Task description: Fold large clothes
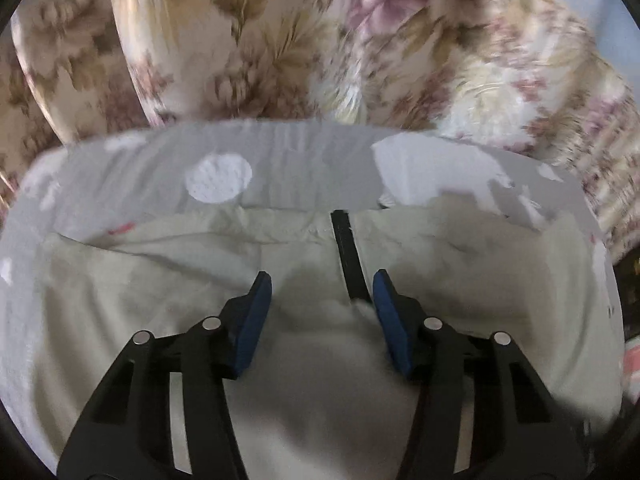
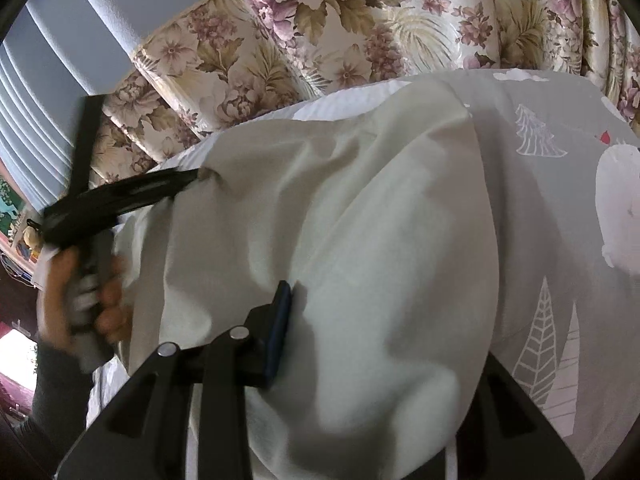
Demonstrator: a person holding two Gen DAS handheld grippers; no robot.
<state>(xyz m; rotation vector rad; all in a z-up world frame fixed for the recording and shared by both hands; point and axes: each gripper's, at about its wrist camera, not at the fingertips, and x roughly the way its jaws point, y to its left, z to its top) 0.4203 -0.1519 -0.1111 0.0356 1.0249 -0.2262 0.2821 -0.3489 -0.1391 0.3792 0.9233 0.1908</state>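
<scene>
**Cream garment lifted at one end, loose under the other tool**

Blue-padded black fingers of the left gripper fill the bottom of the left wrist view, standing well apart over the pale cream cloth garment. Nothing sits pressed between the pads; a narrow black strap runs down the cloth and ends just beside the right-hand pad, but I cannot tell whether they touch. That view alone shows the far edge of the grey bedcover printed with white dots and shapes, and, blurred beyond it in the upper half, the cream floral quilted fabric with pink blooms.

From the right wrist view you see what the other misses: the right gripper has a thick bunch of the cream garment gathered between its fingers, one blue pad pressed against the fold at lower centre, the other finger hidden under the cloth. At the left edge of that frame a person's hand grips the handle of the left tool, whose black fingers reach the garment's upper left edge. White leaf prints on the bedcover show at right.
</scene>
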